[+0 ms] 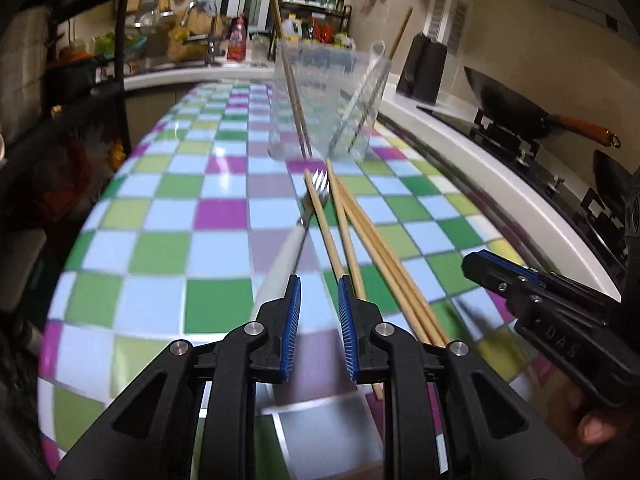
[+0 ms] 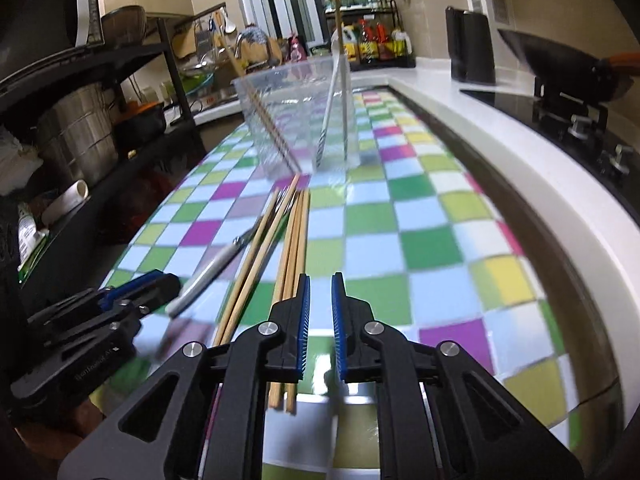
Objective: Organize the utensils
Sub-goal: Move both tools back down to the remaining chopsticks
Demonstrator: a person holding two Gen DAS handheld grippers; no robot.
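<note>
Here the left gripper (image 1: 319, 286) sits at the lower centre of the left wrist view, its blue pads narrowly parted with nothing between them. A white-handled fork (image 1: 298, 232) lies on the checkered tabletop (image 1: 160, 220) just ahead of the left pad, tines toward the upper centre of the frame. Loose wooden chopsticks (image 1: 360, 232) lie beside and partly across the fork, running from the centre toward the lower right, passing under the right pad. A clear plastic container (image 1: 320, 96) stands upright at the upper centre, holding two chopsticks on its left side and a white-handled utensil leaning on its right.

In the right wrist view, the right gripper (image 2: 320, 286) occupies the lower centre. Its pads stand close together, a narrow gap showing, empty. The chopsticks (image 2: 294, 240) lie just left of its left pad; whether they touch it cannot be told. The fork (image 2: 216, 268) lies further left, and the left gripper shows at the lower left edge. A black wok (image 2: 560, 68) rests on the stove at the upper right.
</note>
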